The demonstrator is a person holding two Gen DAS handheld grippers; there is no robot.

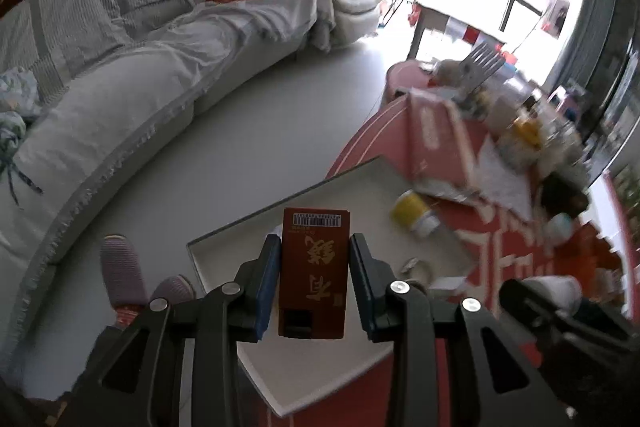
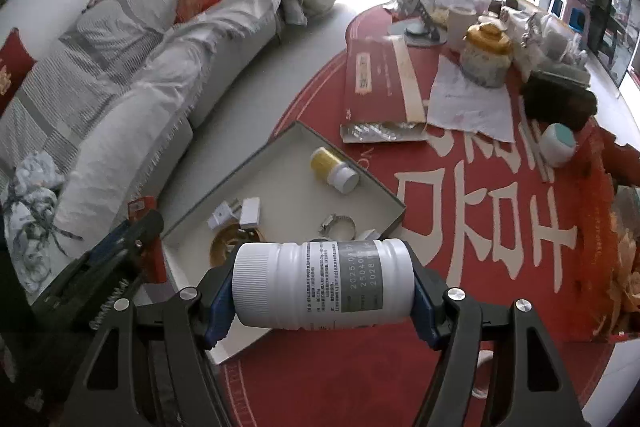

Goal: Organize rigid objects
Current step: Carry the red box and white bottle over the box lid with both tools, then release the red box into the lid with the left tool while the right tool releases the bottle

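Observation:
My left gripper (image 1: pixel 315 267) is shut on a dark red box (image 1: pixel 314 267) with gold characters and a barcode, held above the grey tray (image 1: pixel 320 379). My right gripper (image 2: pixel 324 287) is shut on a white pill bottle (image 2: pixel 324 285), held sideways by its cap and base above the tray's near edge (image 2: pixel 188 251). In the tray lie a yellow bottle with a white cap (image 2: pixel 334 169), two white plugs (image 2: pixel 240 213), a metal ring (image 2: pixel 338 225) and a gold round thing (image 2: pixel 224 247). The left gripper also shows in the right wrist view (image 2: pixel 132 239).
The tray sits on a red-clothed table (image 2: pixel 460 219) at its sofa-side edge. Further back on it lie a long red box (image 2: pixel 380 87), papers (image 2: pixel 468 103), a ceramic jar (image 2: pixel 486 53) and clutter. A grey-covered sofa (image 2: pixel 132 67) stands left across the floor.

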